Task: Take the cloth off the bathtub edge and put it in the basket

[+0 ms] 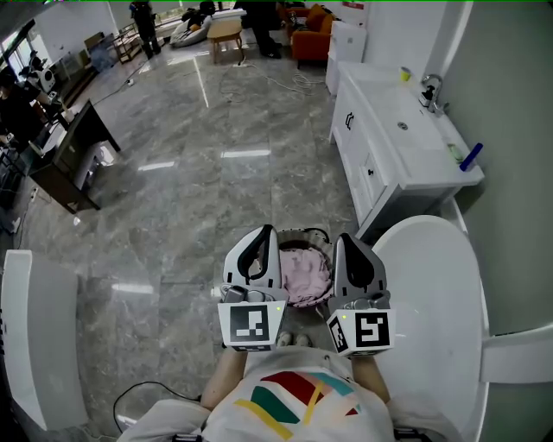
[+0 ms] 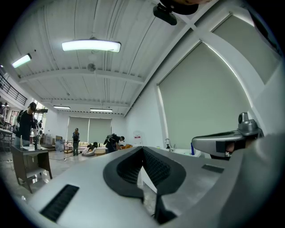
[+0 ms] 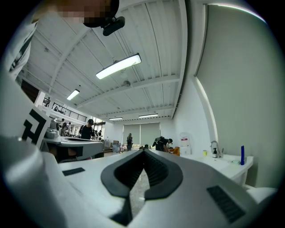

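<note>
Both grippers are held close to the person's chest, side by side, pointing fwd over the floor [image 1: 216,173]. Left gripper [image 2: 142,149]: jaws fully together, nothing btwn them. Right gripper [image 3: 143,152]: same, jaws closed tight and empty. The pink cloth [image 1: 304,272] lies bunched inside the basket [image 1: 304,234]. The basket sits on the floor and shows in the gap btwn the 2 grippers in head view, well below them. The white bathtub [image 1: 432,285] is just right of the basket. Beyond the tub is a white vanity counter [image 1: 384,108] w/ a faucet [image 1: 431,90] and a blue upright item [image 1: 471,157] at its near corner. Several people [image 1: 141,22] stand far back in the room.
</note>
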Action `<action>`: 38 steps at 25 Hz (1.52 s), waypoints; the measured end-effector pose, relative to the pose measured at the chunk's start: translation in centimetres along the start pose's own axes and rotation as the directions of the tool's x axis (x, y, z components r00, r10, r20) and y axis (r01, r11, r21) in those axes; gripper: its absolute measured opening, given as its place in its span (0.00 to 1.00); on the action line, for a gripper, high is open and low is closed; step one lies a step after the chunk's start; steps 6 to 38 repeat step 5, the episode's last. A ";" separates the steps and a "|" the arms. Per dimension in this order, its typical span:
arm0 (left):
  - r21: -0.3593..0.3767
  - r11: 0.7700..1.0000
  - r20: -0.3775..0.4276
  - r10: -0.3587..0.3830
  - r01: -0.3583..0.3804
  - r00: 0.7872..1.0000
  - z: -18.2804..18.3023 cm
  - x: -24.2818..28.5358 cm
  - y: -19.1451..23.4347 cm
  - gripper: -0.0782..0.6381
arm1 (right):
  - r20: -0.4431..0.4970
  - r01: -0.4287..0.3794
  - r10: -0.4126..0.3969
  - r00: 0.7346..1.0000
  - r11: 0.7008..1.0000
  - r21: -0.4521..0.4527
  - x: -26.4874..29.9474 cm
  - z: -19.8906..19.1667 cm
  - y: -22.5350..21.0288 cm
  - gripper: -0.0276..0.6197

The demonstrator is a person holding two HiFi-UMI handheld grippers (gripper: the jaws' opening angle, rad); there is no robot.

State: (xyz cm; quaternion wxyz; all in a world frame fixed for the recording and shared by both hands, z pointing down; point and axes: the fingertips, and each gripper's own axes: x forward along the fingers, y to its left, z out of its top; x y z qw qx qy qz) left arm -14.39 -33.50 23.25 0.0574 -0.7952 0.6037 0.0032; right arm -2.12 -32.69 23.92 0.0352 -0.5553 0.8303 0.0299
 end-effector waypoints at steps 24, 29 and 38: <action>0.011 1.000 -0.017 0.009 -0.009 1.000 -0.8 0.4 0.3 0.13 | -0.006 0.013 -0.013 1.000 1.000 0.019 0.2 -0.8 -1.0 0.06; 0.011 1.000 -0.017 0.009 -0.009 1.000 -0.8 0.4 0.3 0.13 | -0.006 0.013 -0.013 1.000 1.000 0.019 0.2 -0.8 -1.0 0.06; 0.011 1.000 -0.017 0.009 -0.009 1.000 -0.8 0.4 0.3 0.13 | -0.006 0.013 -0.013 1.000 1.000 0.019 0.2 -0.8 -1.0 0.06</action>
